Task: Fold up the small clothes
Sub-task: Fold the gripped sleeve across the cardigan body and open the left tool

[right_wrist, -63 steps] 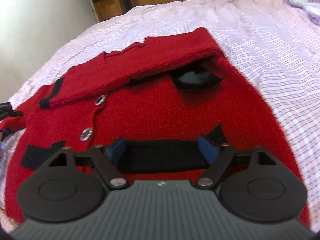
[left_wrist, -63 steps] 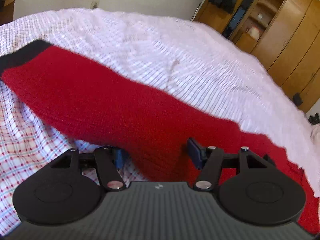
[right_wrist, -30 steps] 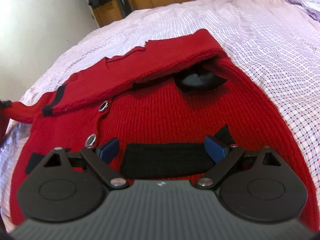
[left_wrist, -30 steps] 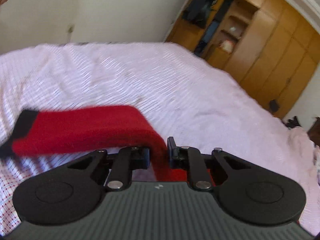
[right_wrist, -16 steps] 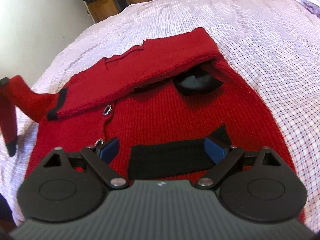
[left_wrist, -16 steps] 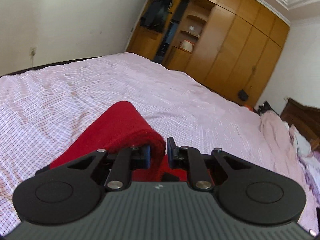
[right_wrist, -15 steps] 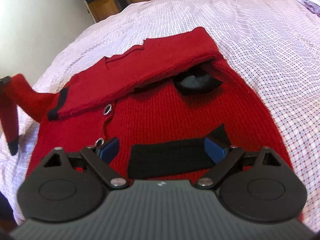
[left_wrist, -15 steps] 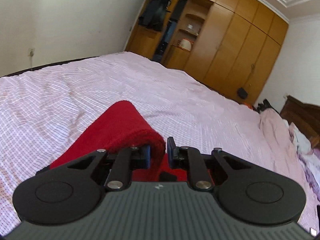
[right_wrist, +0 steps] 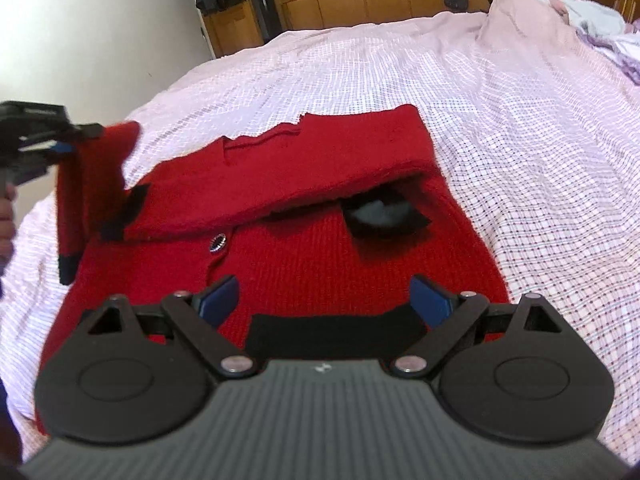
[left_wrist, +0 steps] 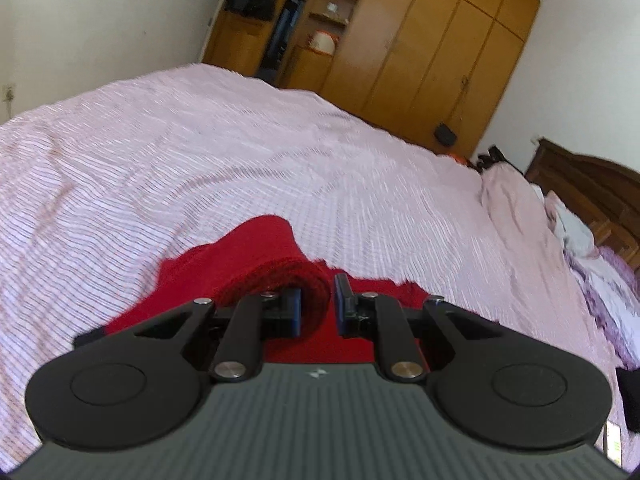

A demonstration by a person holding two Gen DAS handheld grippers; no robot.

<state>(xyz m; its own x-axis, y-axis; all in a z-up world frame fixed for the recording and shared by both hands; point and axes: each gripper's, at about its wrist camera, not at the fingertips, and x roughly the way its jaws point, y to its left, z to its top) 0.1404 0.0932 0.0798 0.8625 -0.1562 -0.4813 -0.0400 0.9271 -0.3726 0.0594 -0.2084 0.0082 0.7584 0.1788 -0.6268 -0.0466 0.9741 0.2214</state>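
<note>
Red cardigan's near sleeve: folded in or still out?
Still out: the sleeve hangs lifted beside the cardigan, pinched in the left gripper.

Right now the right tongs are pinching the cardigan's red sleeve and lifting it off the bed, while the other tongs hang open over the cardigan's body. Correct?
Sides swapped. The left tongs pinch the sleeve and lift it; the right tongs hang open over the cardigan. The right wrist view shows both.
</note>
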